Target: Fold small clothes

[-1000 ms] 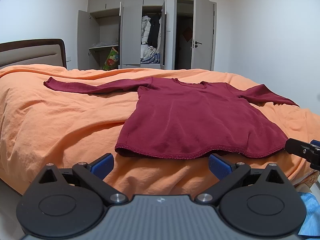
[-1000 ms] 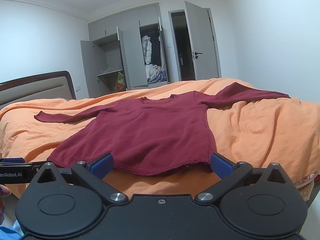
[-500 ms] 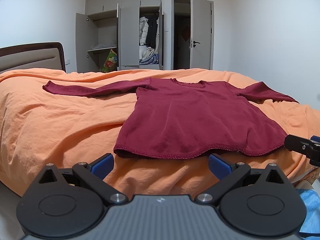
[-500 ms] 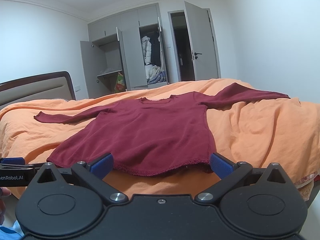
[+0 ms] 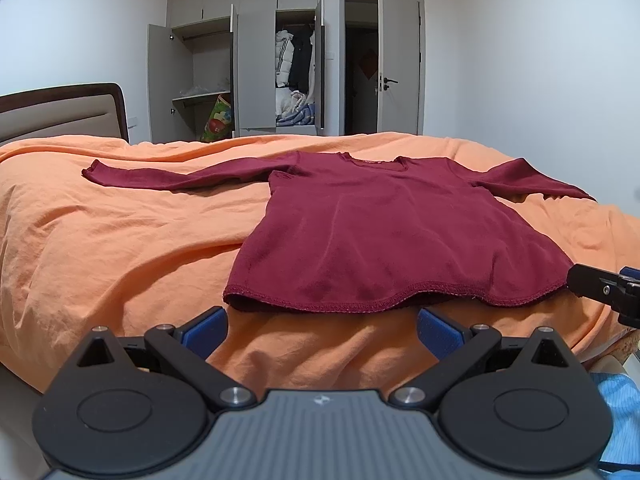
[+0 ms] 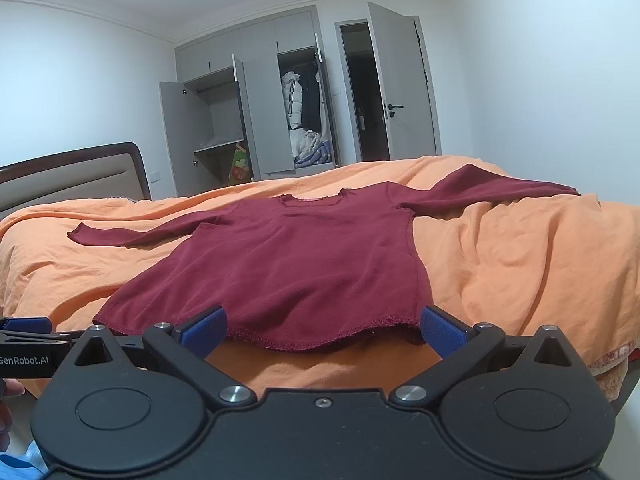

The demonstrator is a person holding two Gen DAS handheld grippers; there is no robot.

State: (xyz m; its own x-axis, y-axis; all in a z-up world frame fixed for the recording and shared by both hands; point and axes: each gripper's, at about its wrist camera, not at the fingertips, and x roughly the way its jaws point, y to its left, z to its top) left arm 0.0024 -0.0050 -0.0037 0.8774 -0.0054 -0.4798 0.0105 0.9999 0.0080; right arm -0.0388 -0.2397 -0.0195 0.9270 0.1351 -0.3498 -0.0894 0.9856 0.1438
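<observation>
A dark red long-sleeved shirt (image 5: pixel 384 232) lies flat on the orange bedspread (image 5: pixel 120 248) of a bed, neck toward the far wall, hem toward the near edge, both sleeves spread out to left and right. The left gripper (image 5: pixel 322 326) hovers just short of the hem near its left corner, its blue-padded fingers (image 5: pixel 206 326) spread wide and holding nothing. The right gripper (image 6: pixel 324 328) sits at the hem's right part, likewise released, its pads wide apart with the hem edge seen between them; whether they touch the cloth cannot be told. Each gripper shows at the edge of the other's view. Beyond the bed stand a grey wardrobe (image 5: pixel 256 68) with doors open and an open room door (image 5: pixel 400 64).
</observation>
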